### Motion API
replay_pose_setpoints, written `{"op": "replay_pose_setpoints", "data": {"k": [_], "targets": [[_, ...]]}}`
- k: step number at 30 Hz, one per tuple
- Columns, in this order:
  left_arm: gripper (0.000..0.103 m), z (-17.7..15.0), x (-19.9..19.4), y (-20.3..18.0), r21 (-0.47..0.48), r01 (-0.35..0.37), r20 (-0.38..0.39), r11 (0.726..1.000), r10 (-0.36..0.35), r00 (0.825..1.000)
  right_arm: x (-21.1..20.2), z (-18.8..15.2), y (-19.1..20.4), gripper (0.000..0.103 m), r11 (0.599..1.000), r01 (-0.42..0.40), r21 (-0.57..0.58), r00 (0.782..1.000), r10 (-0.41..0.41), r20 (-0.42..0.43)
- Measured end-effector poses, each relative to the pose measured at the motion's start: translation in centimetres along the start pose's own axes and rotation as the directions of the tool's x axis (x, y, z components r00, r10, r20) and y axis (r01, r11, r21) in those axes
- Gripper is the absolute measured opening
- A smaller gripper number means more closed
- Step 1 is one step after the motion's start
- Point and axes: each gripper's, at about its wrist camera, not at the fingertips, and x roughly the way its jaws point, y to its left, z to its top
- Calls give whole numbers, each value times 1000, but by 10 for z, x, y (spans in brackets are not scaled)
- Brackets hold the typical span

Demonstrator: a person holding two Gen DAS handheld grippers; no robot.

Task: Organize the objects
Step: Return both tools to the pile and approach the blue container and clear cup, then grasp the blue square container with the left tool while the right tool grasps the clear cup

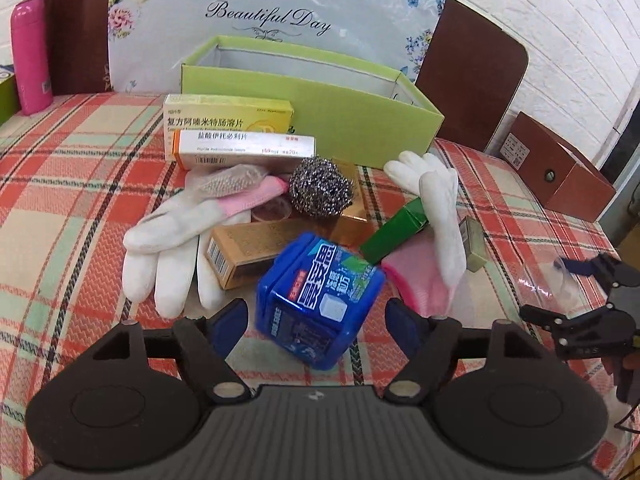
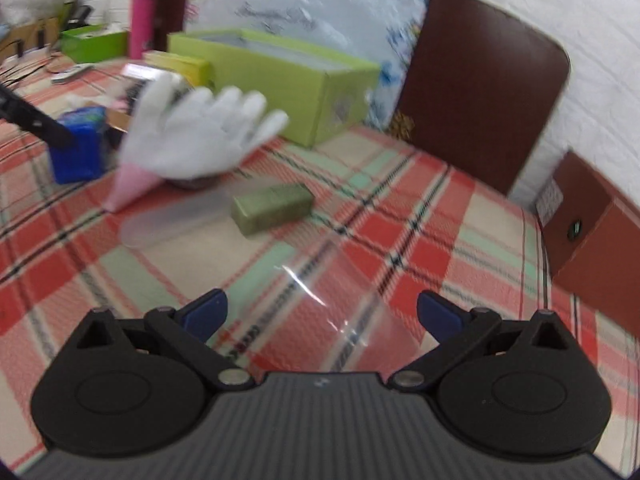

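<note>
From my left gripper [image 1: 316, 314] the blue tub [image 1: 318, 300] sits dead ahead, right between the spread fingers — the pads stand clear of its sides, so nothing is clamped yet. It lies tilted on the plaid worktop [image 1: 72, 184] at the near edge of the pile, lid face turned up toward me, and I can't tell whether it leans on the brown carton [image 1: 240, 250] behind it. The green box [image 1: 320, 108] I'd judge to be the destination stands open farther on, straight beyond the pile.

My right gripper [image 2: 322, 314] is apart too, with only a clear plastic piece [image 2: 344, 300] lying on the cloth between its fingers; whether the pads touch it I can't tell through the blur. The tub shows far off to its left, behind the white glove [image 2: 200, 136].

So the left hand is plainly the nearer one — closing across the tub's sides looks like the move, minding that the tilt could roll it.
</note>
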Motion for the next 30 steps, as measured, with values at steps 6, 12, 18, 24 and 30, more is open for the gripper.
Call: {"op": "replay_pose_setpoints", "data": {"k": [6,12,18,24,30], "targets": [[81,9,16,-1,34,1,-6,999,0,1000,-28,-10,42,90,954,-83,289,995,64,76],[66,9,25,-9,80,9,-30,997,-7,1000,-34,1,101,103,887,-282,366,959,271,81],[64,-7,3,3,94,16,-51,995,-11,999,-50,13,133,98,965,-227,134,973,219,71],[65,-14,-5,8,89,29,-57,996,-24,998,-76,8,138,103,948,-314,-52,946,317,67],[65,-15,-6,5,89,57,-56,994,-52,997,-93,-7,141,99,897,-331,-293,939,344,-8]]}}
